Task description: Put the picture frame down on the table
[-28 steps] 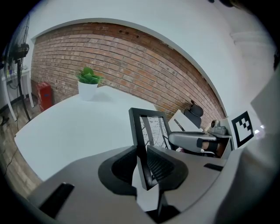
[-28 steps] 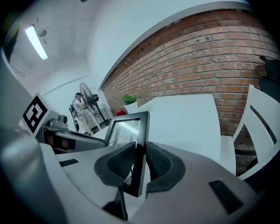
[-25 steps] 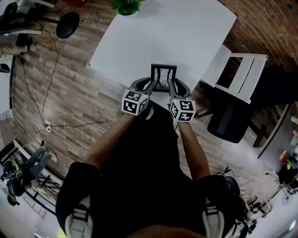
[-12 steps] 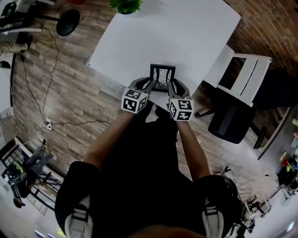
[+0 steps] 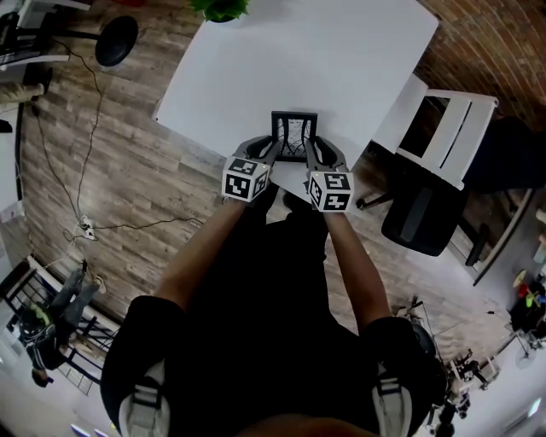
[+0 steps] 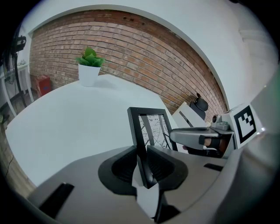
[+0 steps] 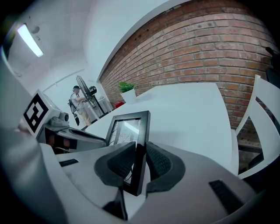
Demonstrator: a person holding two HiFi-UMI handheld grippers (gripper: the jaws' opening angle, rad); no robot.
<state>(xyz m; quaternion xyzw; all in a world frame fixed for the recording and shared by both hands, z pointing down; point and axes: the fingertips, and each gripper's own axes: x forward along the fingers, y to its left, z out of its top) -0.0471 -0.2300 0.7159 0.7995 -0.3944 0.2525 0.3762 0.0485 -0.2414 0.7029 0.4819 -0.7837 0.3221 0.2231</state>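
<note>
A small black picture frame (image 5: 293,136) with a line-drawing print stands upright over the near edge of the white table (image 5: 333,60). My left gripper (image 5: 271,155) is shut on the frame's left side (image 6: 139,144). My right gripper (image 5: 310,157) is shut on its right side (image 7: 141,144). Each gripper view shows the other gripper across the frame: the right gripper (image 6: 199,136) and the left gripper (image 7: 72,135). Whether the frame's bottom edge touches the table is hidden by the jaws.
A potted green plant (image 5: 217,8) sits at the table's far edge, also the white pot (image 6: 89,73). A white chair (image 5: 444,136) and a black office chair (image 5: 422,222) stand to the right. Cables lie on the wood floor (image 5: 94,171) at left. A brick wall (image 6: 153,57) rises behind.
Both grippers have carried the frame slightly forward, farther over the table's near edge. Both stay shut on the frame.
</note>
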